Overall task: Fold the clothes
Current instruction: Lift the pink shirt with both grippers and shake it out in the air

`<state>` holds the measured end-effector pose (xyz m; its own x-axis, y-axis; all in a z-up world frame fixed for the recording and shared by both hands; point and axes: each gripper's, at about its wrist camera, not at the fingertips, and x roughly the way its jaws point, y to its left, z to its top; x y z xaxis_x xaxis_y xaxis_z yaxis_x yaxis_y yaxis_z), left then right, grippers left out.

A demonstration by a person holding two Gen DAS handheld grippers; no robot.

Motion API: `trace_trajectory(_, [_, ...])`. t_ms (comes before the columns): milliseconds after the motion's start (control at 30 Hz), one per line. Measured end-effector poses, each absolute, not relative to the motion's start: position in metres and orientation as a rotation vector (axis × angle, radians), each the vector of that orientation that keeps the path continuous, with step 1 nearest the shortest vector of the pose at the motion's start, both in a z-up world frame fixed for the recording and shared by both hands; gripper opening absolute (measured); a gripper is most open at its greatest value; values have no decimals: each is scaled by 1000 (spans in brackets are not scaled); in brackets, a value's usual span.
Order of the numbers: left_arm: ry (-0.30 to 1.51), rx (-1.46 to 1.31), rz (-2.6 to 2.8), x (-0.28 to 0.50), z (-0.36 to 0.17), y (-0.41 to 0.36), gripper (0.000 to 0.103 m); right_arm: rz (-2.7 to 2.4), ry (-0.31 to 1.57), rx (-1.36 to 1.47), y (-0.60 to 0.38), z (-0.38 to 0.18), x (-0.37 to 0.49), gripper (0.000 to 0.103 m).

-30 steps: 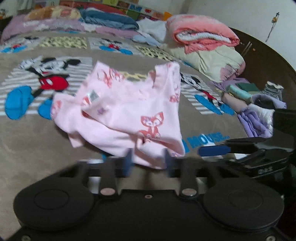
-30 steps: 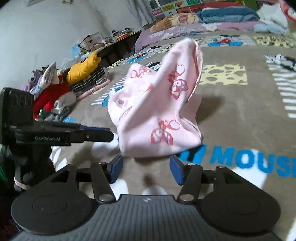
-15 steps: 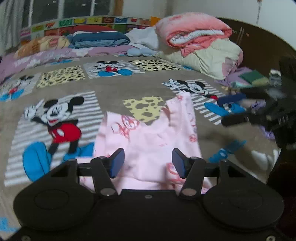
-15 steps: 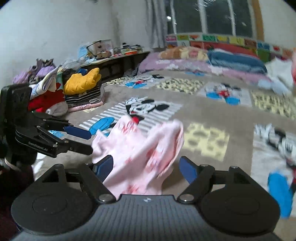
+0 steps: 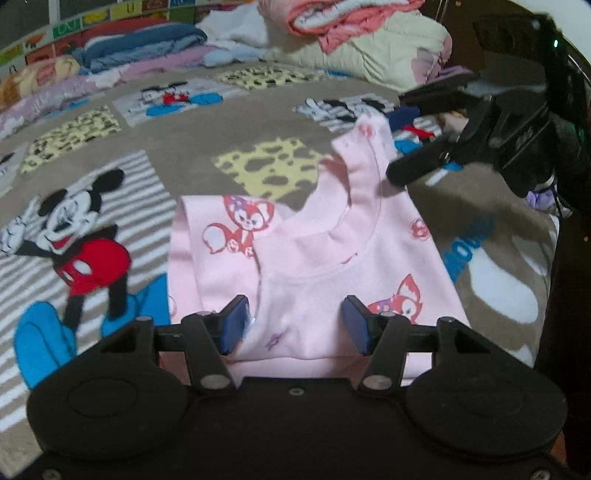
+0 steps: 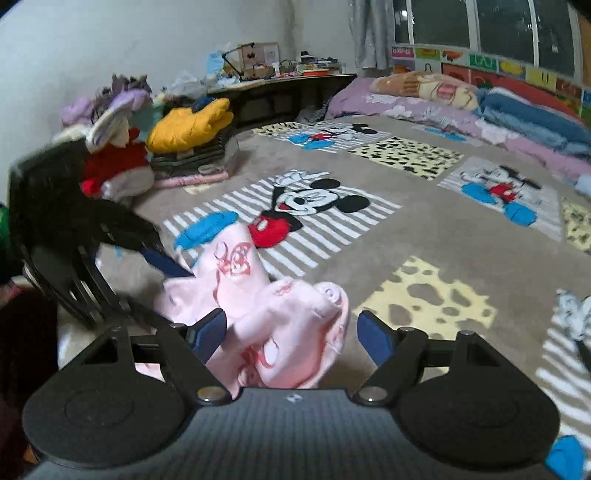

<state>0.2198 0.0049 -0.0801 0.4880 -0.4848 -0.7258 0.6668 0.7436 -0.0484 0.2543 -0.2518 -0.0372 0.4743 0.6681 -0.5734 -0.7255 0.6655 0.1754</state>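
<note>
While left claw (image 5: 293,325) closing, pink shirt (image 5: 314,258) between pads.

— Dim indoor light with a cool cast, and the window (image 6: 480,29) beyond the fingers is dark.

— Fisheye bends every edge and blackens the corners. The other gripper (image 5: 480,122), right of the fingers, smears with motion blur.

— Soft shadows under the pink shirt (image 5: 314,266); no glare.

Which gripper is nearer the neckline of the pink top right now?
Right. The right gripper has a fingertip against the pink top just beside the neckline; the left gripper, jaws closing, straddles the near part, further from it.
</note>
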Motion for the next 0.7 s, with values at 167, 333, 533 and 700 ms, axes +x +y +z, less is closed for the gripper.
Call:
trace_trajectory(167, [750,296,-677,205,-76,4,7,882,652,-110,-248,-39,240,56])
trace_trajectory(333, [681,334,-653,185,-58,2,4,857,594,-132,-251,-27,216,31])
trace_trajectory(533, [537,396,-632,164,-5,-4,3,840,509,-154,-256,4,189,20])
trace_trajectory(700, [430,450,-614,158,46,-5,3,823,439,-155,-262,43,180,19])
